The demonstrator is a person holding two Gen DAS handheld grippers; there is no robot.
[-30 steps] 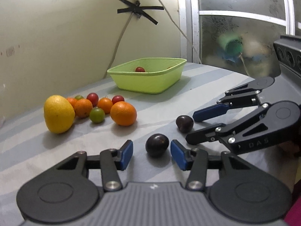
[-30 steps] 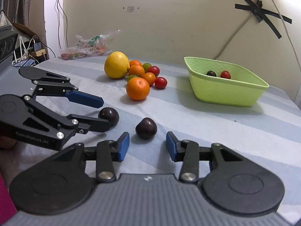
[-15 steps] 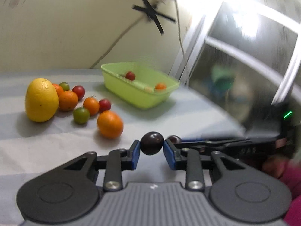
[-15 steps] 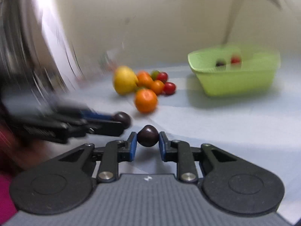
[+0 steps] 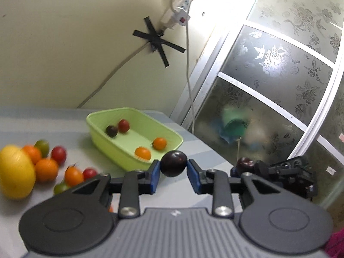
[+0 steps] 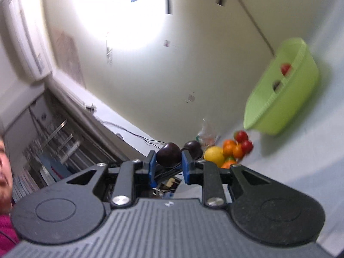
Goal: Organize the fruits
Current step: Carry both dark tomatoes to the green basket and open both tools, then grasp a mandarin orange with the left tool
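Note:
My left gripper (image 5: 173,168) is shut on a dark plum (image 5: 173,163), lifted off the table just in front of the green basket (image 5: 172,133). The basket holds a dark fruit, a red tomato and two orange ones. To its right the other gripper (image 5: 247,167) carries a second dark plum (image 5: 244,163). In the right wrist view my right gripper (image 6: 168,162) is shut on that plum (image 6: 168,154), rolled steeply; the left gripper's plum (image 6: 193,148) shows just behind. The basket (image 6: 286,105) sits far right.
A yellow lemon (image 5: 16,175), oranges and small red, orange and green tomatoes lie in a cluster left of the basket on the striped cloth (image 5: 193,146). A frosted glass door (image 5: 279,86) stands at the right. A person's face edge and pink sleeve (image 6: 6,232) show at left.
Both grippers shut on the dark plums that lay on the cloth and lifted them. The left gripper rose toward the basket; the right gripper rose and rolled strongly.

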